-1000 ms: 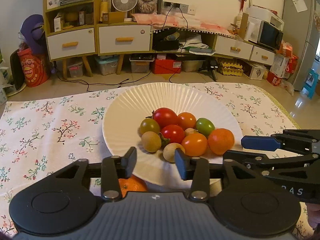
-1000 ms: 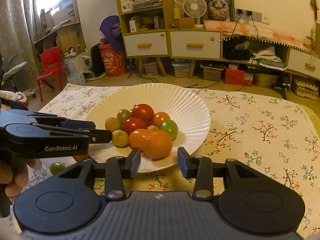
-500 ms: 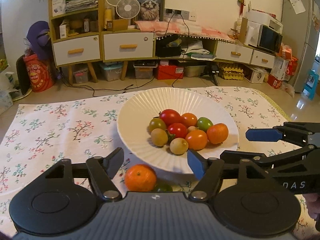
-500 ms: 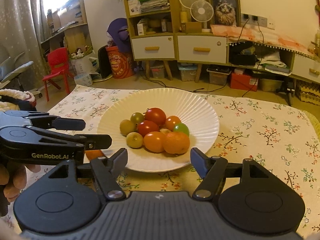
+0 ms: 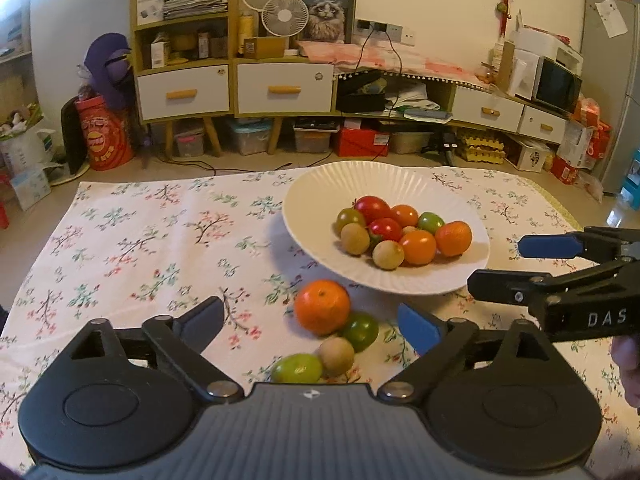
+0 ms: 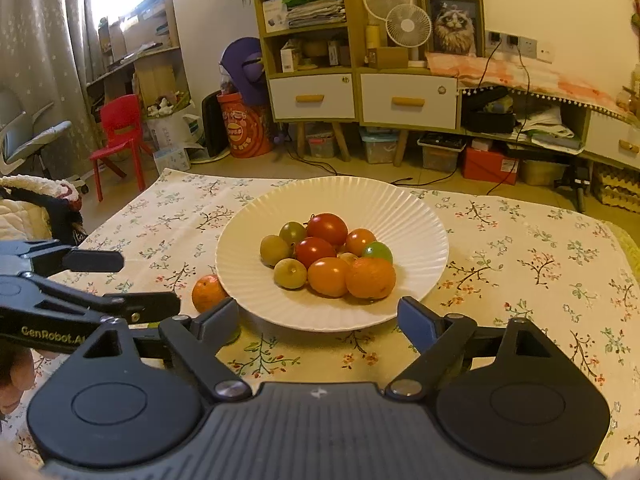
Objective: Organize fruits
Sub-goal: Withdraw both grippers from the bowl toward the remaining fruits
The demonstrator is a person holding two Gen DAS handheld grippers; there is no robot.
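Note:
A white ribbed plate (image 5: 320, 216) (image 6: 400, 216) on the flowered cloth holds a heap of red, orange, green and tan small fruits (image 5: 400, 228). In front of it on the cloth lie a loose orange (image 5: 322, 306) (image 6: 208, 292), a dark green tomato (image 5: 362, 331), a tan fruit (image 5: 337, 355) and a light green one (image 5: 298, 368). My left gripper (image 5: 310, 316) hovers just behind these loose fruits, jaws opening, pads touching nothing. My right gripper (image 6: 318, 314) faces the plate's near rim, jaws also opening, empty. Each gripper shows at the edge of the other's view.
The flowered tablecloth (image 5: 160, 248) covers the table to the left of the plate. The table's far edge drops to the floor, with drawers and shelves (image 5: 240, 88) beyond. A red chair (image 6: 120, 136) stands far left. A hand (image 6: 16, 376) holds the left gripper.
Both grippers' jaws have spread from narrow to wide. The left gripper has drawn back and leftward from the plate, bringing the loose orange and small fruits on the cloth into view. The right barely shifted.

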